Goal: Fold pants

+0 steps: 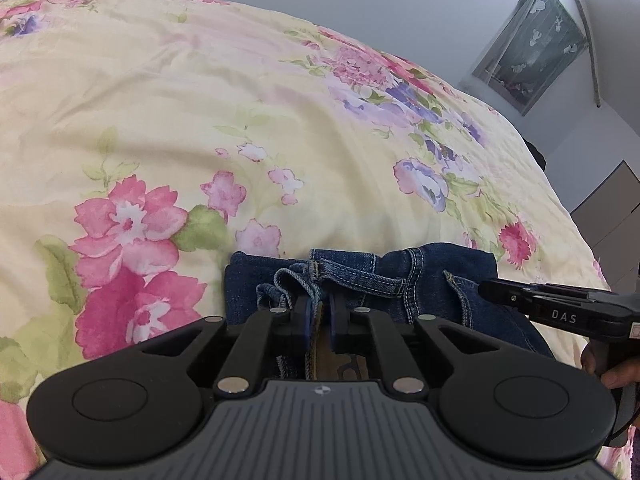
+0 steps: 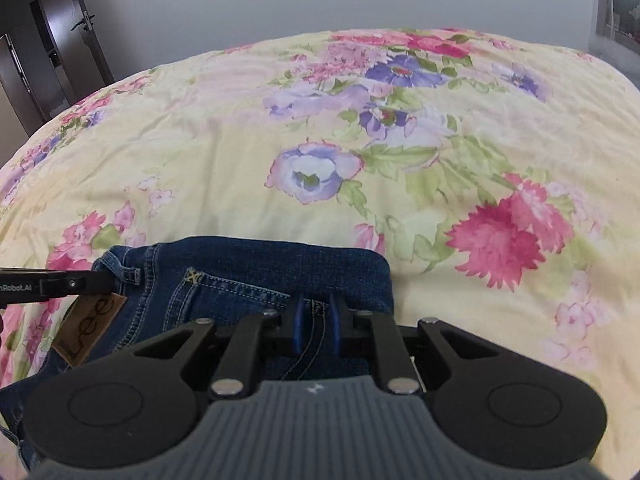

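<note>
Lying on a bed cover with pink and purple flowers on pale yellow, the blue jeans sit at the near edge of the bed, close under both grippers. In the left wrist view, the left gripper has its two fingers pinched tight on the bunched top edge of the jeans, with a fold of denim and a bit of the brown label squeezed between them. The right gripper comes in from the right side there, and its tip touches the jeans too. In the right wrist view, the right gripper is closed on the denim near a back pocket, with a stitched seam caught between its blue pads. A brown patch sits on the waist to the left. A dark door stands far back on the left
</note>
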`<state>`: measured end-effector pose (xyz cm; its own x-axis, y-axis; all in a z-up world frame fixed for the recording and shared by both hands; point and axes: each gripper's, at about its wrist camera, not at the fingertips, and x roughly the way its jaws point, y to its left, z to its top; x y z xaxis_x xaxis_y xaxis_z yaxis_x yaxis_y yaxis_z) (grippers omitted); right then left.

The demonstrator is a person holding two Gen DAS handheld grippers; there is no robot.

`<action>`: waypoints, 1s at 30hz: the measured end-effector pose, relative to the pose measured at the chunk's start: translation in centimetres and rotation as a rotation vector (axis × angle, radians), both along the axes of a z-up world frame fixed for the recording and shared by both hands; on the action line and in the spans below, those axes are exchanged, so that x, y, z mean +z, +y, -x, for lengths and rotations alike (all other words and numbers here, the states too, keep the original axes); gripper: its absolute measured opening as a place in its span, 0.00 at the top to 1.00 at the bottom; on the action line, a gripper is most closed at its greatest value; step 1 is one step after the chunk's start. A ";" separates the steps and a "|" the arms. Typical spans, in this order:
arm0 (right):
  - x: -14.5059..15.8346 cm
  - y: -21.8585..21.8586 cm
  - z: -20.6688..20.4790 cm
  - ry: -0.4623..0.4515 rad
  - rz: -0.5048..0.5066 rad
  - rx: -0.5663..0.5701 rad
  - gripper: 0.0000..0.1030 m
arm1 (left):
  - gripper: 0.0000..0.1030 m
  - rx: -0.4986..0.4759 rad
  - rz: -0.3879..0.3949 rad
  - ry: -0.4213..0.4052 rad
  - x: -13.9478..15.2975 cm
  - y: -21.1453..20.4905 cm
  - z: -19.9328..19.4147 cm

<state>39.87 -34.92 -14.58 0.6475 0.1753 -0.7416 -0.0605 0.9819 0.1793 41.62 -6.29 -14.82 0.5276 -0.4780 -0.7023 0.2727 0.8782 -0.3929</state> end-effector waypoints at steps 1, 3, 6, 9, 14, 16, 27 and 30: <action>-0.4 0.1 -0.1 -0.001 0.003 -0.007 0.90 | 0.90 0.001 -0.007 0.000 0.1 -0.1 0.1; -0.1 0.6 0.1 -0.005 0.030 -0.005 0.90 | 0.88 0.001 -0.029 0.000 0.6 -0.4 0.2; 1.3 1.0 0.8 -0.005 0.062 0.004 0.90 | 0.85 0.019 -0.041 -0.003 2.2 -0.4 1.2; 3.3 0.7 3.6 -0.043 0.051 -0.001 0.90 | 0.85 -0.001 -0.093 -0.042 4.1 -0.3 3.8; 5.6 0.9 10.9 -0.114 0.110 0.043 0.90 | 0.85 -0.035 -0.104 -0.067 6.0 0.3 9.0; 5.8 0.8 13.8 -0.124 0.106 0.039 0.90 | 0.85 -0.039 -0.119 -0.072 6.1 0.5 10.8; 0.9 2.0 20.0 -0.035 0.105 0.011 0.89 | 0.85 -0.016 -0.207 0.069 1.1 0.9 12.2; -0.6 1.8 19.3 0.008 0.083 0.010 0.90 | 0.84 -0.003 -0.191 0.096 0.3 1.4 11.7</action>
